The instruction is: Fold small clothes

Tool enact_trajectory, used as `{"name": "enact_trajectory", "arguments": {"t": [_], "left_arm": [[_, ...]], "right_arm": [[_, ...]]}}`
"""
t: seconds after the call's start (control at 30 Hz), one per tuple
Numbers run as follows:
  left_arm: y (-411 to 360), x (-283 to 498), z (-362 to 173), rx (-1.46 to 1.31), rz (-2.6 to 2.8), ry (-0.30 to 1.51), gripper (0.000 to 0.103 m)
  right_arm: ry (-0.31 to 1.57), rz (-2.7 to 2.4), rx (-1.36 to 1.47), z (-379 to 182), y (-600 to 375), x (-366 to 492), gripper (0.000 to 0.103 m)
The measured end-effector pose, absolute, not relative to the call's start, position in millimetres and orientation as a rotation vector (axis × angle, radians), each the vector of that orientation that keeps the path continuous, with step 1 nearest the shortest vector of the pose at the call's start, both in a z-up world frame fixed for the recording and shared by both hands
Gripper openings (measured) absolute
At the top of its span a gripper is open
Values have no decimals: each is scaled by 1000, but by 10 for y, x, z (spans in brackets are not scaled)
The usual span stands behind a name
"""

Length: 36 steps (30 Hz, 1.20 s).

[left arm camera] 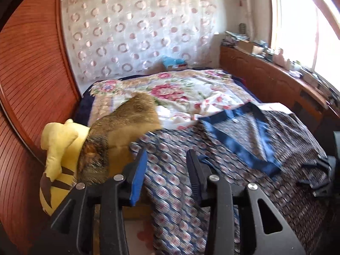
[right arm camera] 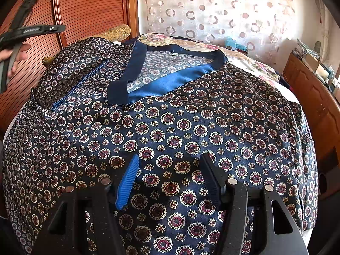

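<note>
We took the navy satin shirt (right arm camera: 174, 127) with its medallion print and plain blue V-neck band as our landmark; it lay spread front-up across the bed. Far left of it stood the reddish slatted wooden headboard (left arm camera: 31, 68). Against that, at the shirt's left edge, sat a yellow plush toy (left arm camera: 61, 148) and a brown furry cushion (left arm camera: 129, 123), crowding that side. A small pale label showed inside the collar, but we could not read it. Our left gripper (left arm camera: 166, 159) hung above the shirt's left part, fingers apart with nothing between them. Our right gripper (right arm camera: 169, 165) hovered over the shirt's lower front, fingers wide apart and empty. Beyond the collar the floral bedspread (left arm camera: 180, 89) lay open. Right of the shirt ran a wooden cabinet (left arm camera: 265, 78) cluttered with boxes under the window.
</note>
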<state>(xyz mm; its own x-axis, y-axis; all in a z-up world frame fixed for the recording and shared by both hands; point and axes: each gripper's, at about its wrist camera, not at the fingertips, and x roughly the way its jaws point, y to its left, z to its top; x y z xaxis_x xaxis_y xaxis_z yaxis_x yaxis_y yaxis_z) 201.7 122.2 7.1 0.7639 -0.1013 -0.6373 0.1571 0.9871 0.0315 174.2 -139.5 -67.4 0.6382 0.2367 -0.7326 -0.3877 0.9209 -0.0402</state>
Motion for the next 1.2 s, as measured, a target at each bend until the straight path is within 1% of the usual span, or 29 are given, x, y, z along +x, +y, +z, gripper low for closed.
{"name": "enact_trajectory", "arguments": {"t": [0.13, 0.27, 0.5, 0.73, 0.8, 1.0, 1.2], "left_arm": [[989, 1729, -46, 58, -212, 690, 40], [744, 1589, -372, 26, -276, 758, 40], [463, 1611, -854, 53, -285, 852, 40], [371, 1658, -1013, 70, -295, 890, 40], [329, 1630, -1039, 102, -289, 875, 40], [302, 1602, -1025, 92, -334, 864, 41], [291, 1605, -1014, 88, -357, 868, 43]], "right_arm": [[804, 359, -202, -677, -1395, 1746, 62], [803, 360, -202, -676, -1396, 1745, 62], [803, 360, -202, -676, -1397, 1745, 62], [803, 361, -202, -677, -1399, 1748, 63], [803, 362, -201, -677, -1400, 1749, 63], [803, 358, -195, -672, -1417, 1757, 63], [769, 331, -119, -567, -1651, 1689, 63]]}}
